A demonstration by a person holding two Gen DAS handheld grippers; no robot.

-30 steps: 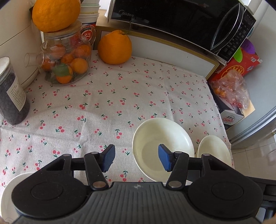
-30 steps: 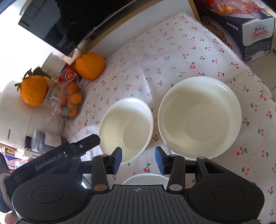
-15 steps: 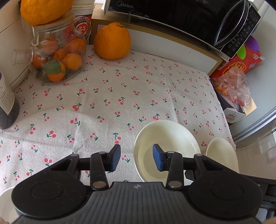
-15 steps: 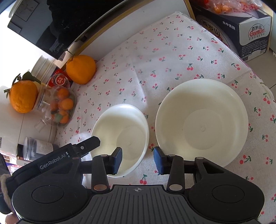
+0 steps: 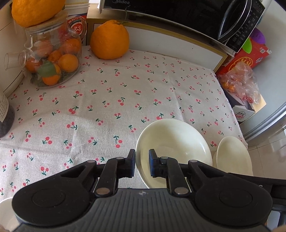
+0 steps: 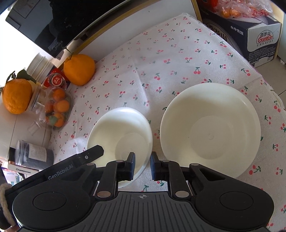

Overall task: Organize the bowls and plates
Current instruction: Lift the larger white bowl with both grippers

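Left gripper (image 5: 142, 164): pads pressed in on the near-left rim of the smaller bowl (image 5: 174, 142). One pad sits outside over the cherry-print tablecloth (image 5: 107, 107), the other inside the well. Pinching it, by the look.

Right gripper (image 6: 143, 166): jaws closing, with the same bowl's right-hand rim between them. Inner pad is over the well, outer pad over the gap toward the wide plate (image 6: 210, 132). A thin strip of tablecloth shows between rim and outer pad, so no clamp seen on that side.

Smaller bowl is at 6 o'clock in both wrist views, its near edge hidden under the gripper bodies. Lifted or resting on the tablecloth: cannot tell. Wide plate lies just beside it at 3 o'clock, apart, with a narrow band of tablecloth between. In the left view only part of the plate shows, at 4 o'clock, its bottom cut by the gripper body.

Left view, by position:
- 7 o'clock corner: a white curved rim (image 5: 5, 210), mostly out of frame. Some dish, type unclear.
- 9 o'clock: dark jar (image 5: 5, 116), half cut off, label unreadable.
- 11 o'clock: glass jar (image 5: 51, 58) of small oranges, with a big orange (image 5: 35, 10) on its lid, top cropped.
- 12 o'clock: second big orange (image 5: 109, 40), against the cabinet (image 5: 169, 41) under the microwave (image 5: 178, 14).
- 2 o'clock, off the table: a red box (image 5: 250, 57) and a plastic bag (image 5: 239, 83), contents blurred.
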